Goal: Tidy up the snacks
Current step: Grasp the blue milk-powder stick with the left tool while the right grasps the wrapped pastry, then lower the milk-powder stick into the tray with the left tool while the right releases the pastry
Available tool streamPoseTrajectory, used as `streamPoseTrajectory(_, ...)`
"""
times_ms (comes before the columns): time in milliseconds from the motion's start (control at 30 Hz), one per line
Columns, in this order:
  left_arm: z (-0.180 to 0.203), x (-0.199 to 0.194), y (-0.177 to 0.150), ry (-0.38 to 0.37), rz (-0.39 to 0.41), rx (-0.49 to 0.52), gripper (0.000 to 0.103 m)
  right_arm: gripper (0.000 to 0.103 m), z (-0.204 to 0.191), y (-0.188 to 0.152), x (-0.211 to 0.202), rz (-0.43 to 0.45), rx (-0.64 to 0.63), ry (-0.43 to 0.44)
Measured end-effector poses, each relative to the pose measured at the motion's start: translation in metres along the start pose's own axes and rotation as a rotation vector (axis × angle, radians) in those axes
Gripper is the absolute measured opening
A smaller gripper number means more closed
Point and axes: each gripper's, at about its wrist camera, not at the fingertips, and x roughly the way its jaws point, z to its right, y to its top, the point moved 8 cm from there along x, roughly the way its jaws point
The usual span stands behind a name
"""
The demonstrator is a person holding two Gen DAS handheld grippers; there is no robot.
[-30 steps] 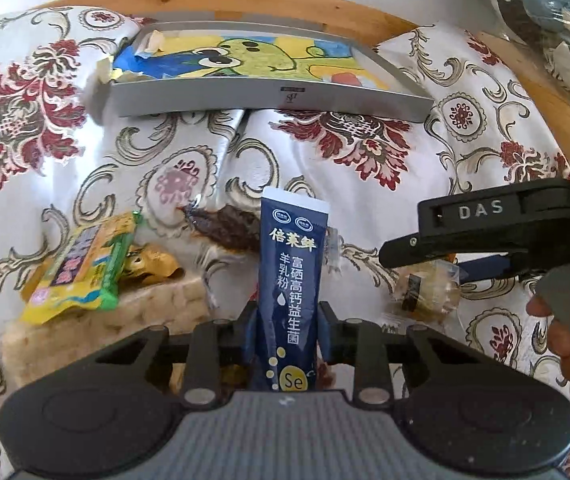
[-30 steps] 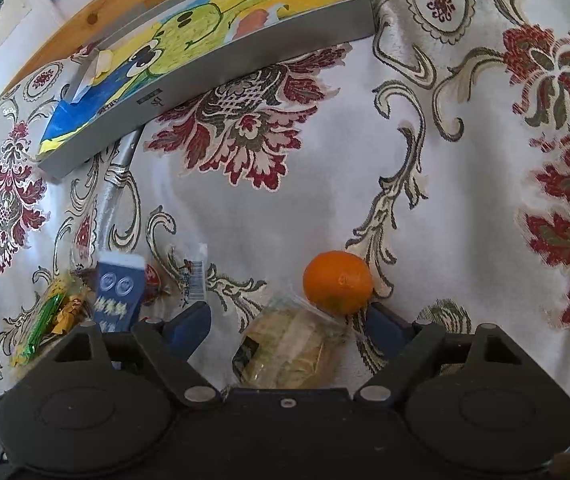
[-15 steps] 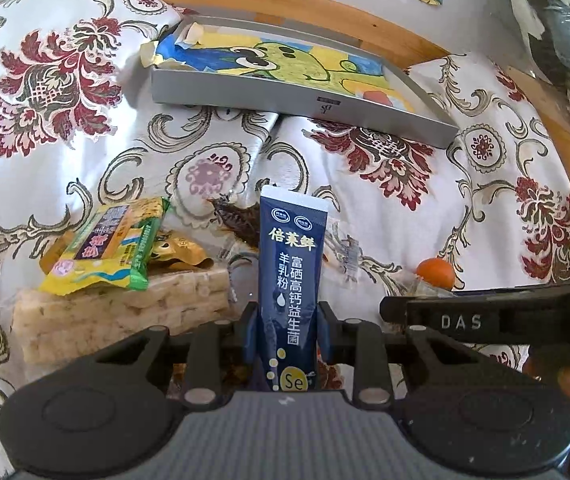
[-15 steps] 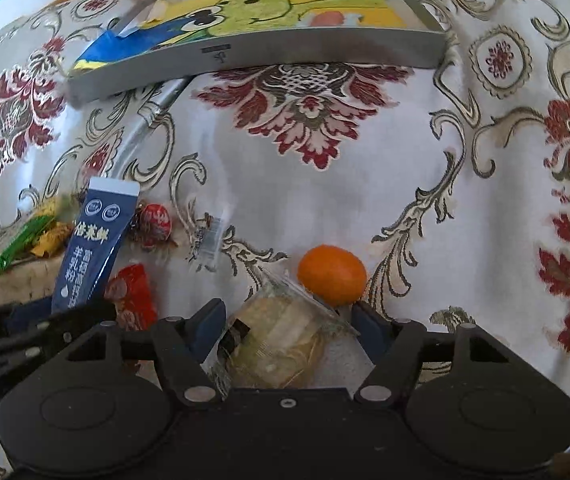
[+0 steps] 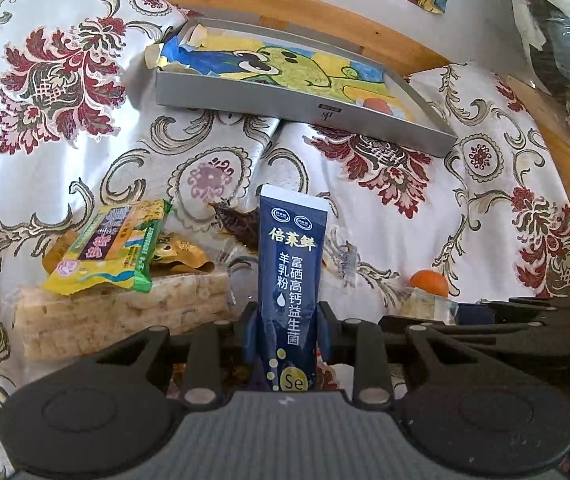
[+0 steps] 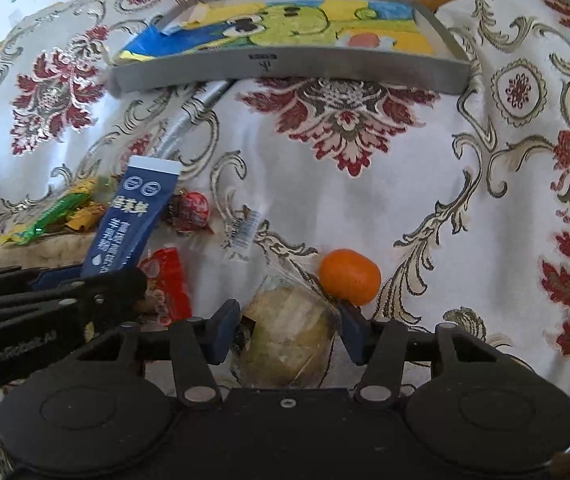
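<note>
Since a second ago both cameras have swung: in the left wrist view the grey tray (image 5: 305,110) has slid toward the upper right of the frame, and the right gripper now lies flat along the right edge. The left gripper (image 5: 287,332) has its jaws closed tight on a glossy navy sachet (image 5: 291,280) that stands upright at centre. At lower left a puffed-rice bar (image 5: 125,312) in clear film carries a yellow-green wrapper (image 5: 113,248) and a crumpled gold packet (image 5: 181,258). A dark dried-fruit piece (image 5: 237,222) lies behind the sachet. All rest on shiny floral brocade cloth (image 5: 385,216).

The right wrist view shows what the left barely catches: the right gripper (image 6: 289,328) with jaws half open, straddling a round pastry in clear wrap (image 6: 289,340); whether the pads touch it I cannot tell. A smooth mandarin (image 6: 349,276) touches the wrap at upper right. A red foil candy (image 6: 193,210) and a red packet (image 6: 169,284) sit left of centre.
</note>
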Motion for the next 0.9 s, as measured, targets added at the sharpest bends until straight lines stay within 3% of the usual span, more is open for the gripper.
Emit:
streamPoseTrajectory(367,0.004,-0.015,0.01,-0.012,0.052,0.005,0.032,0.054,-0.012,0.011,-0.039,0.131,-0.107,-0.019)
streamPoseTrajectory(567,0.007,-0.025,0.022,-0.015,0.096,0.015,0.032,0.054,-0.005,0.027,-0.06,0.218,-0.087,-0.016)
streamPoseTrajectory(900,0.012,-0.035,0.069,0.027,0.175,0.033,0.032,0.054,0.007,0.085,-0.076,0.418,-0.058,0.04)
